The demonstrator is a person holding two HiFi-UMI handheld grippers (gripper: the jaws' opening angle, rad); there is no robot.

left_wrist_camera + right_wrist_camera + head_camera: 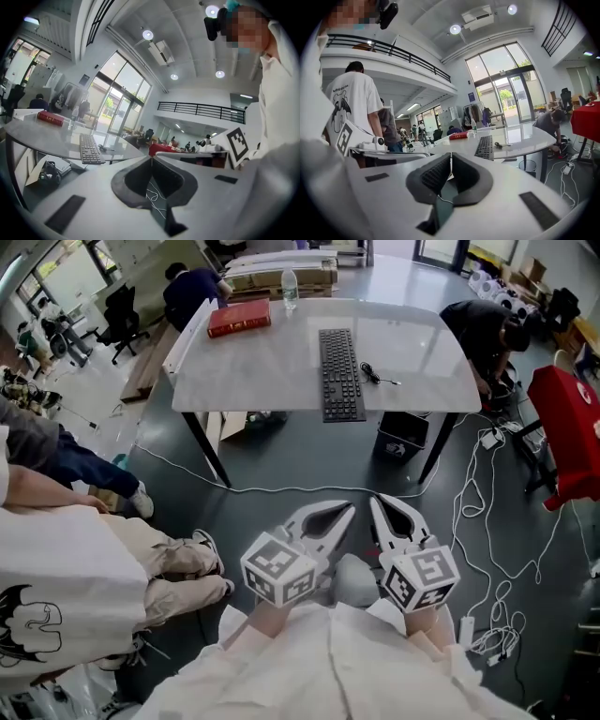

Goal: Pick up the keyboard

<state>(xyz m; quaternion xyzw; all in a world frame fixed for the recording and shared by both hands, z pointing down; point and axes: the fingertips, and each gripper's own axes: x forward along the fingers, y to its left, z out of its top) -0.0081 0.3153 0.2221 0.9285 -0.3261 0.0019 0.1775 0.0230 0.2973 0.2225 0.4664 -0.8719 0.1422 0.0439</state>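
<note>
A black keyboard (341,373) lies lengthwise on the white table (253,371), a short black cable (375,377) beside its right edge. The same keyboard (91,149) shows in the left gripper view and the keyboard (485,146) in the right gripper view, far ahead of the jaws. My left gripper (351,510) and right gripper (375,502) hang side by side over the dark floor, well short of the table. Both are shut with nothing between the jaws.
A red book (239,317) and a clear bottle (290,289) stand at the table's far side. A person's legs (164,563) are close at my left. Someone crouches at the table's right (483,329). White cables (487,549) trail over the floor. A black bin (405,435) sits under the table.
</note>
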